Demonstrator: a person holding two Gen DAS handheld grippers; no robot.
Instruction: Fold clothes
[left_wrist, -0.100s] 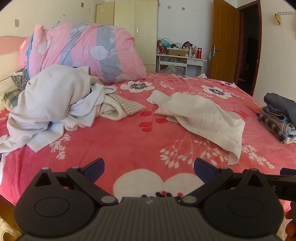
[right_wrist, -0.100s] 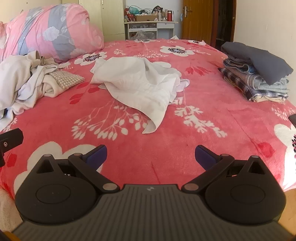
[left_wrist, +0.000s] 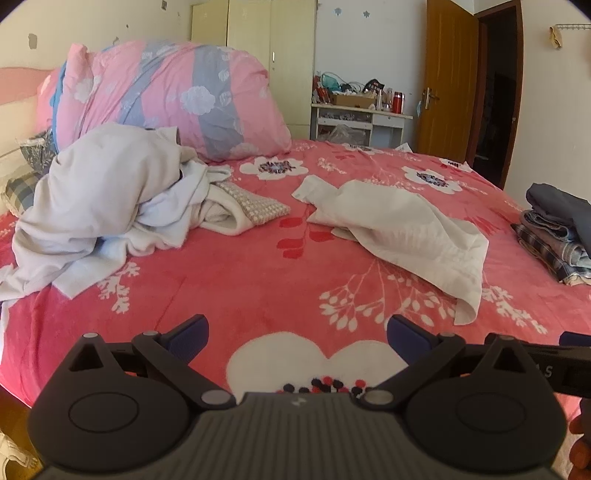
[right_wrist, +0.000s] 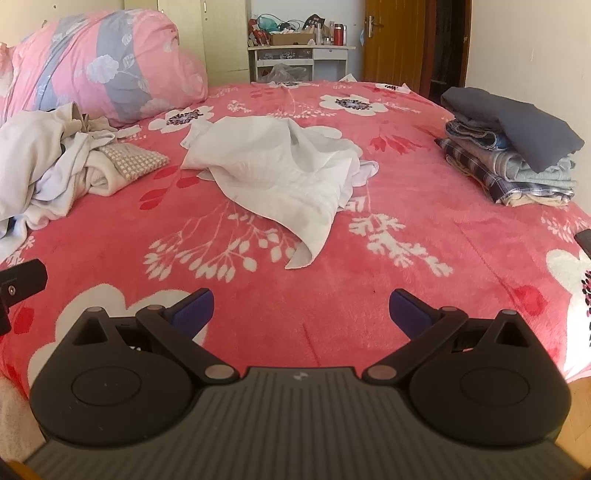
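both grippers are hovering low over the near edge of the bed, so this looks like the approach before a pick. the left gripper (left_wrist: 297, 330) and the right gripper (right_wrist: 301, 304) are holding their blue-padded jaws spread wide, with nothing between them. the crumpled white cotton garment (right_wrist: 280, 166) is lying alone mid-bed, well apart from both grippers, one corner trailing toward them. the next move is probably calling for reaching forward and pinching two edges to spread it flat. a heap of unfolded pale laundry (left_wrist: 107, 199) is waiting on the left, and a stack of folded dark and plaid clothes (right_wrist: 513, 155) is sitting on the right. the fuzzy red floral blanket (right_wrist: 406, 295) is covering the bed, beside a rolled pink and grey quilt (left_wrist: 173, 99), a cluttered white desk (left_wrist: 360, 120) and a brown wooden door (left_wrist: 448, 88).
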